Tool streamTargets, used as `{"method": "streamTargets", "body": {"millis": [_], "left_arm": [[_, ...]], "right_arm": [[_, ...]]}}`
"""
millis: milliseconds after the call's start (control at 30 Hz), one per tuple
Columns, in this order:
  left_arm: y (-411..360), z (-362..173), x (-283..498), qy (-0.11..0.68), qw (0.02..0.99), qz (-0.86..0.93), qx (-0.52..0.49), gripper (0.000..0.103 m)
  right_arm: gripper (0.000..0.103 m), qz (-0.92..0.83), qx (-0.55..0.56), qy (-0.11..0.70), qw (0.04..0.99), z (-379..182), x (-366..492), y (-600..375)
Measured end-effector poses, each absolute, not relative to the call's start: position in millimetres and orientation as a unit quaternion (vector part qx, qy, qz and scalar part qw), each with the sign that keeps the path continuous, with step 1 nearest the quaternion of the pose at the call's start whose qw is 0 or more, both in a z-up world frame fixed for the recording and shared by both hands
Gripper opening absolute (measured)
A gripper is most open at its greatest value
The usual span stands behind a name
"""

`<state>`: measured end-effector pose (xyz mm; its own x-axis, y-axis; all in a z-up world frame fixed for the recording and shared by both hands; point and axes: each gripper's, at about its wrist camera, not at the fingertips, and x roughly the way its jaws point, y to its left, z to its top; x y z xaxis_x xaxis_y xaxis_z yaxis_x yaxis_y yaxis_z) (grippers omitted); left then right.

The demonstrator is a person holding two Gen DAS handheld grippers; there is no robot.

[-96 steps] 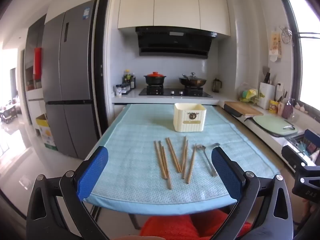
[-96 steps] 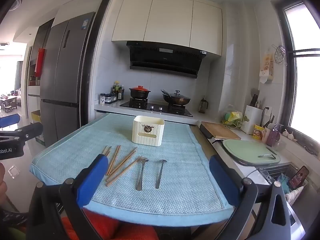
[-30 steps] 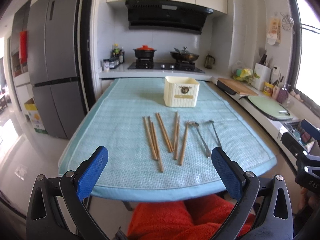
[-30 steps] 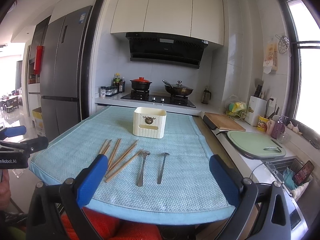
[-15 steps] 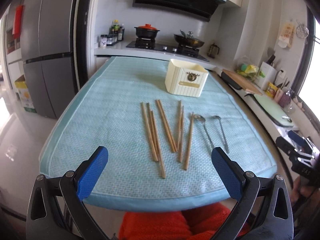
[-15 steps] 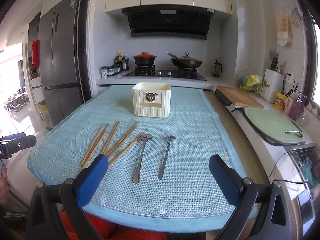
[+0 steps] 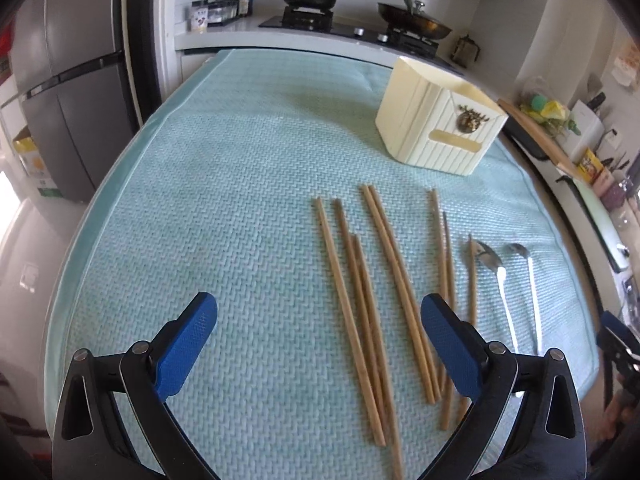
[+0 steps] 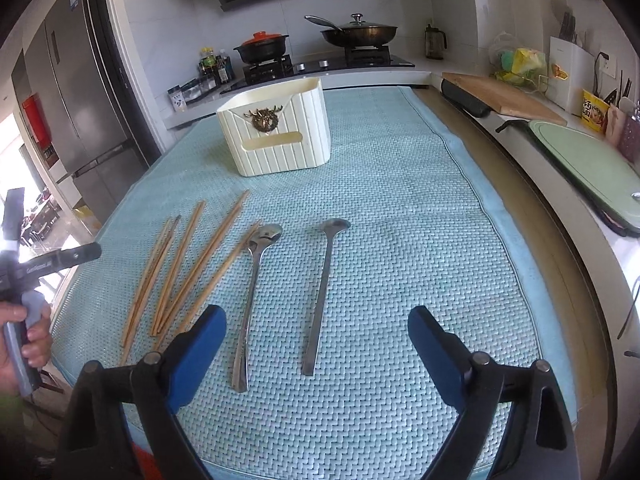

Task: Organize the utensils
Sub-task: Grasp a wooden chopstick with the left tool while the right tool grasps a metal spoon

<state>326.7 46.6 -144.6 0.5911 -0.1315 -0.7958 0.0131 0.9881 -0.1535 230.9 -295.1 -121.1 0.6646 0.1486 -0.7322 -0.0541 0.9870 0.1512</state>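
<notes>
I count eight chopsticks (image 7: 372,296) and two spoons (image 8: 324,292) near the mat's (image 7: 200,200) front edge; one holder (image 8: 280,132) toward its back; my left gripper (image 7: 318,344) and right gripper (image 8: 318,344) both gape wide, empty.

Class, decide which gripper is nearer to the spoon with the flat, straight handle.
Right. The right gripper hovers open just over the straight-handled spoon, its handle end between the fingers. The left gripper is over the chopsticks, left of both spoons.
</notes>
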Motion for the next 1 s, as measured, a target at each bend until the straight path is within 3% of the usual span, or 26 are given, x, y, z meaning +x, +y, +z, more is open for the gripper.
{"method": "streamTargets", "body": {"millis": [400, 500, 567, 633, 733, 867, 933, 1000], "left_arm": [[38, -202, 401, 0.506, 0.862, 0.006, -0.018, 0.084], [37, -204, 401, 0.509, 0.861, 0.0, -0.001, 0.082], [34, -204, 403, 0.515, 0.857, -0.009, 0.002, 0.079], [30, -203, 406, 0.524, 0.852, -0.024, 0.008, 0.077], [21, -202, 408, 0.534, 0.844, -0.036, 0.02, 0.074], [12, -198, 413, 0.544, 0.836, -0.065, 0.034, 0.055], [8, -196, 417, 0.545, 0.835, -0.072, 0.038, 0.037], [3, -194, 419, 0.548, 0.832, -0.085, 0.037, 0.009]], "right_arm": [[0.093, 0.062, 0.068, 0.427, 0.9, -135, 263, -307], [0.08, 0.075, 0.088, 0.447, 0.887, -144, 288, -311], [0.079, 0.085, 0.101, 0.473, 0.871, -155, 310, -313], [0.068, 0.095, 0.117, 0.495, 0.856, -165, 331, -315], [0.062, 0.105, 0.131, 0.53, 0.831, -178, 361, -312], [0.047, 0.099, 0.123, 0.558, 0.815, -190, 396, -301], [0.029, 0.093, 0.115, 0.569, 0.809, -190, 409, -296], [0.01, 0.091, 0.112, 0.577, 0.804, -193, 418, -293]]}}
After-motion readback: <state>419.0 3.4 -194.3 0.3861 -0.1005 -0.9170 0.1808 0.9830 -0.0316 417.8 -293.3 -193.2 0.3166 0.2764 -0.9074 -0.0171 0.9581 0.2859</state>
